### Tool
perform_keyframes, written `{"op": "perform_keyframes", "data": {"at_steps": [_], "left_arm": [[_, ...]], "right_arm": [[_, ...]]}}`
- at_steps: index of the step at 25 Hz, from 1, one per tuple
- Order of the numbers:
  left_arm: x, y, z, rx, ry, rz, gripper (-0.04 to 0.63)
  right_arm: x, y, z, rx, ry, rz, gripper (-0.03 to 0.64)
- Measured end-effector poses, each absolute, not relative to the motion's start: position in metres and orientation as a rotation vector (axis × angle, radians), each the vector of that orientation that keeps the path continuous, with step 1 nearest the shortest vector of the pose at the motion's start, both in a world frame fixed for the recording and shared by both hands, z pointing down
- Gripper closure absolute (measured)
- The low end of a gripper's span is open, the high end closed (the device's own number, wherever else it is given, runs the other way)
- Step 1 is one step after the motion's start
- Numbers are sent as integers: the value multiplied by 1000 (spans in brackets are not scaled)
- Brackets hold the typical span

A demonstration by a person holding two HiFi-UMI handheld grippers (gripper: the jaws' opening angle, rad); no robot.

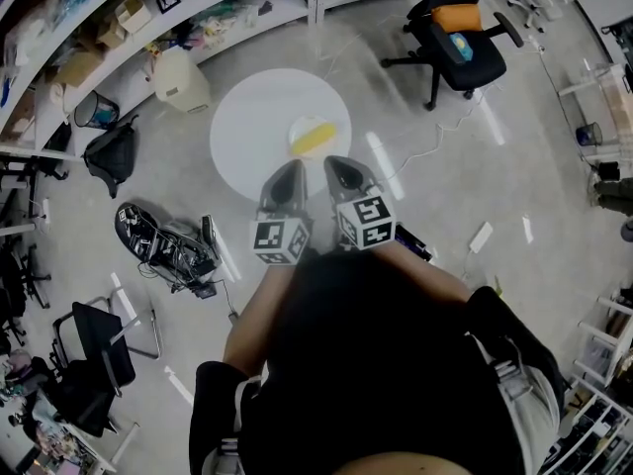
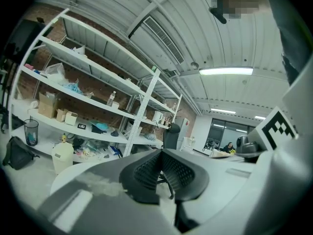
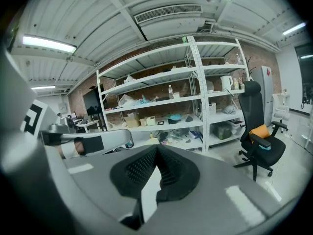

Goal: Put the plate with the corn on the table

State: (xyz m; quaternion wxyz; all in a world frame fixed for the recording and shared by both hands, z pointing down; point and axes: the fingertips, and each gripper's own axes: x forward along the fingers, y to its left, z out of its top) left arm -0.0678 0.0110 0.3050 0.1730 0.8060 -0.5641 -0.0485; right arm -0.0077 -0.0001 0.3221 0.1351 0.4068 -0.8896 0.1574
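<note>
You are seeing no readable words or numbers here; the cube (image 1: 280, 239) on your left gripper (image 1: 291, 169) and the one on your right gripper (image 1: 338, 164) are showing only black-and-white square patterns.

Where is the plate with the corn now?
In the head view the plate sits on the round white table, right of its centre, just beyond the left gripper and right gripper.

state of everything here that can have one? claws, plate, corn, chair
left claw: shut, empty
right claw: shut, empty
plate: resting on the round table, not held
corn: lying on the plate
office chair: upright, nobody in it
</note>
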Motion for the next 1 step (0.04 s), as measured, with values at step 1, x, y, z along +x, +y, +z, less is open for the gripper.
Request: {"op": "perform_keyframes", "data": {"at_steps": [1], "left_arm": [[-68,11,305,2285,-1602,-137,592]], "right_arm": [[-8,0,322,1176,-2583,452,611]]}}
